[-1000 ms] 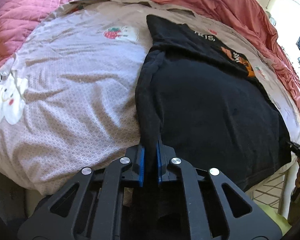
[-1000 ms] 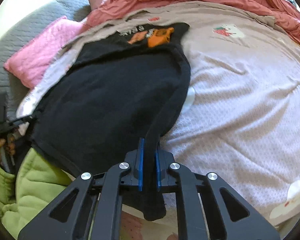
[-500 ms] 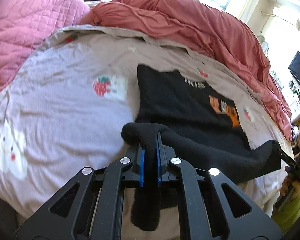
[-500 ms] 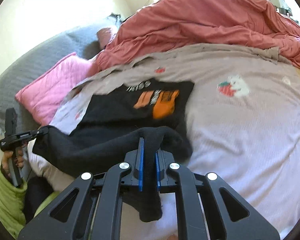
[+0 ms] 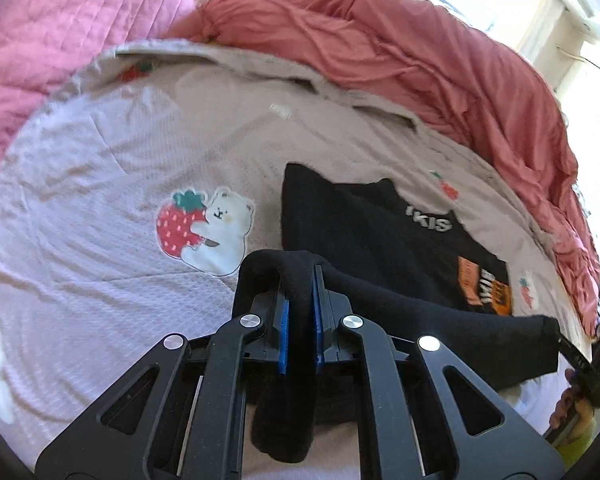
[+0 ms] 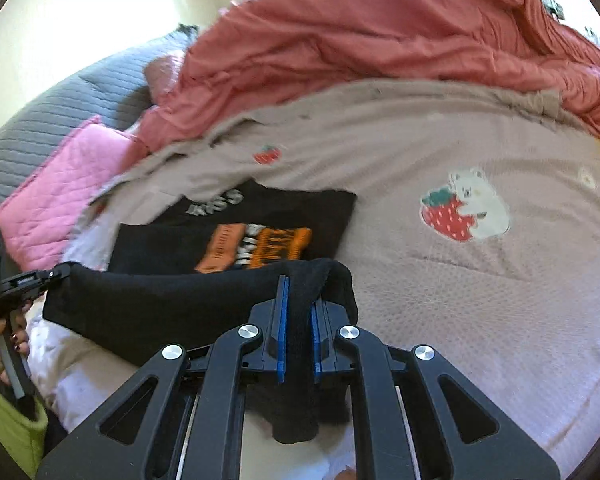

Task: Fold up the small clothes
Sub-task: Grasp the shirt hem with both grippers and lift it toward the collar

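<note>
Left wrist view gives me the black T-shirt (image 5: 380, 240) spread on the bed, its near hem lifted off the sheet and stretched in a raised band between my two grippers. My left gripper (image 5: 299, 304) is clamped on one corner of that hem, black cloth bunched between the blue pads (image 5: 283, 332) and a tail of it hanging down under the jaws. At the far end of the band, near the right edge of this view, my right gripper (image 5: 580, 364) pinches the other corner, with a hand (image 5: 576, 408) wrapped round its handle.

From the right wrist camera, the right gripper (image 6: 299, 312) is likewise closed tight on a fold of the shirt (image 6: 160, 304), and the left gripper (image 6: 24, 284) holds the opposite corner at the left edge, a hand (image 6: 4, 348) and a lime-green sleeve (image 6: 8, 416) below it. Beyond the lifted hem the shirt's front lies flat, showing an orange print (image 6: 256, 248) and pale lettering (image 6: 220, 202).

The shirt rests on a pale mauve sheet (image 5: 100, 240) printed with a strawberry and white bear (image 5: 204, 232). A coral duvet (image 5: 380, 48) is heaped along the far side, with a pink quilted pillow (image 6: 56, 188) and a grey quilted cover (image 6: 48, 112) towards the head.
</note>
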Demonstrator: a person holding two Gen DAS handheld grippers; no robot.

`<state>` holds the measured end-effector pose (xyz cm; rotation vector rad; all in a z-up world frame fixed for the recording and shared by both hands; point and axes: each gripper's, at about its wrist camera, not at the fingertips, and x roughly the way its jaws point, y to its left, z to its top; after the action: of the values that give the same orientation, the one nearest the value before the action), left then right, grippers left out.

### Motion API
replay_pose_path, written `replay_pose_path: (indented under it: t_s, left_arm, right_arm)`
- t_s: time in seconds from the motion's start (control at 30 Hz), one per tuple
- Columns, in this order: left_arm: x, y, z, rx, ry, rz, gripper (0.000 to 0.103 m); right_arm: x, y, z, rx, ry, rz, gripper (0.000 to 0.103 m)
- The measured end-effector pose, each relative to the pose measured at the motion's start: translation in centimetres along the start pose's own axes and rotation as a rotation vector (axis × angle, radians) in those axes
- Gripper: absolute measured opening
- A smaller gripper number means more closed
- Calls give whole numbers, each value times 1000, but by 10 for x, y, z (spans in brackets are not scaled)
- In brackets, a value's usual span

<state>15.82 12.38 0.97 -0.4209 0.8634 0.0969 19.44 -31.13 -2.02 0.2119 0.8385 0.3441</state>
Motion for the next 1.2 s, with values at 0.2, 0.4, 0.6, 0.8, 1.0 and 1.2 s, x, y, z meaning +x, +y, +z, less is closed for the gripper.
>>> replay_pose_path:
  t_s: [0.2,0.4,0.6,0.8,1.0,1.2]
  left_arm:
    - [16,19,-13,-33,-45,-68,9]
    - [-21,31,-29,-35,-94,-113,25]
    - [-35,23,-57,-21,-64,-165,40]
    - [-20,19,-62,-21,-10,-132,43]
    - [-10,7,-54,35,7,-39,2]
    - [-12,2,-22,6,-11,-88,1]
  right_arm:
    - [18,-11,-9,38,35,-36,21]
    - [-22,-15,-22,41,-29,-40,51]
    - [-48,-3,-53,0,0,9,51]
    - [-39,4,-47,-6,-2,28,51]
    - [-17,12,-27,-19,42,101,8]
    - [-17,5,8,16,-51,129,7]
